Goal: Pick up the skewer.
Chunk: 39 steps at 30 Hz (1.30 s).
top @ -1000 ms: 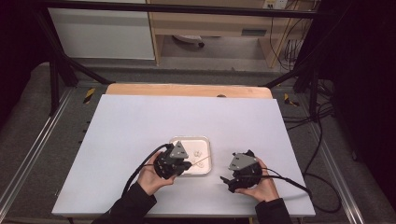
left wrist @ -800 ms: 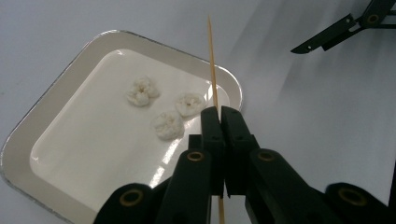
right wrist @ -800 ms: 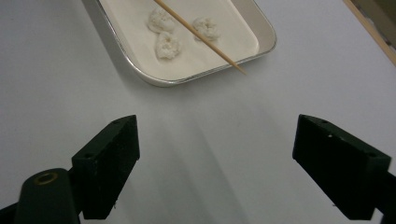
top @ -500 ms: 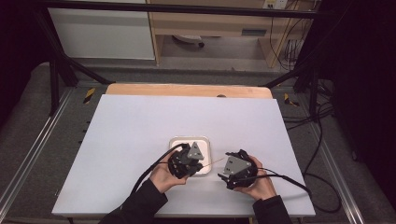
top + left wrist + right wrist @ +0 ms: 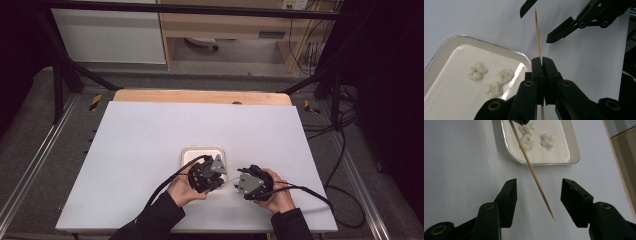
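Observation:
My left gripper (image 5: 542, 58) is shut on a thin wooden skewer (image 5: 537, 37), whose pointed end sticks out ahead of the jaws. That tip (image 5: 531, 167) hangs between the jaws of my right gripper (image 5: 539, 182), which have just been closing; neither pad touches the stick. In the high view the left gripper (image 5: 222, 178) and right gripper (image 5: 239, 183) face each other near the table's front edge, with the skewer (image 5: 231, 182) bridging them. A white tray (image 5: 200, 150) holding three white crumbly lumps (image 5: 527, 141) lies just behind the left gripper.
The white tabletop (image 5: 150, 135) spreads wide to the left and behind the tray. A wooden strip (image 5: 200, 96) runs along its far edge. Black cables (image 5: 310, 192) trail off the front right. Metal frame rails flank the table.
The left gripper has carried the skewer rightward over the tray toward the right gripper. The right gripper has stayed in place while its jaws narrowed around the skewer's tip.

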### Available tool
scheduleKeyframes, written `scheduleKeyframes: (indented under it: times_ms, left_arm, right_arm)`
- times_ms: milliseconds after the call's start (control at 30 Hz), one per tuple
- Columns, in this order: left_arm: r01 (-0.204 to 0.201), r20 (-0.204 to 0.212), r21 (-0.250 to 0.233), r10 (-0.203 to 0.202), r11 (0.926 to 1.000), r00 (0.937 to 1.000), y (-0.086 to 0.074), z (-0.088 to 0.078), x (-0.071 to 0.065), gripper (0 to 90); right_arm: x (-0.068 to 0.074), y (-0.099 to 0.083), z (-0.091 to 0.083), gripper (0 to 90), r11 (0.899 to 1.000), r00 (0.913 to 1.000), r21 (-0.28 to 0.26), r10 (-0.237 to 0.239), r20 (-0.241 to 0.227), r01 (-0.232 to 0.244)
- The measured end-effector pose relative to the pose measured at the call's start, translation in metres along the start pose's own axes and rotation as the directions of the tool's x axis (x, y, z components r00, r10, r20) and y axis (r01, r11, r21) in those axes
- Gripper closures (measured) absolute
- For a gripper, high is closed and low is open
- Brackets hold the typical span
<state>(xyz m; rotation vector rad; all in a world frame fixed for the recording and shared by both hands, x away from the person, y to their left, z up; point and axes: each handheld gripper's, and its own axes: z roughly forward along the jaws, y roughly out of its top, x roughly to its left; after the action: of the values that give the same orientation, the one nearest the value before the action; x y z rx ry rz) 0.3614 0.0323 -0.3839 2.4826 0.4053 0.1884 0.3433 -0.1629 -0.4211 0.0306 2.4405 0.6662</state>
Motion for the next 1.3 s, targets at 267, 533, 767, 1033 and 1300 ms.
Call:
scheduleKeyframes:
  times_ms: [267,533,767,1033,1300]
  left_arm:
    - [-0.019,0.012,0.012,0.019,0.9997,0.9997,0.0039,0.0035,-0.0041,88.6]
    - [-0.037,0.021,0.025,0.037,0.9990,0.9991,0.0031,0.0039,-0.0051,88.6]
    - [-0.039,0.027,0.031,0.038,0.9987,0.9989,0.0020,0.0062,-0.0054,88.6]
    - [-0.028,0.033,0.031,0.027,0.9991,0.9991,0.0000,0.0069,-0.0033,88.5]
    - [-0.020,0.041,0.027,0.019,0.9994,0.9990,-0.0005,0.0061,-0.0011,88.0]
  right_arm:
    - [0.0042,-0.0007,0.0007,63.3,0.996,0.9957,0.008,-0.091,-0.017,0.091]
    - [0.0067,-0.0017,0.0012,76.2,0.981,0.9809,0.007,-0.192,-0.031,0.192]
    - [0.0095,-0.0023,0.0007,83.3,0.968,0.9673,0.003,-0.251,-0.033,0.252]
    - [0.0097,-0.0015,-0.0003,88.2,0.958,0.9570,0.005,-0.287,-0.040,0.288]
    - [0.0094,0.0005,-0.0017,89.2,0.955,0.9539,0.016,-0.296,-0.051,0.297]
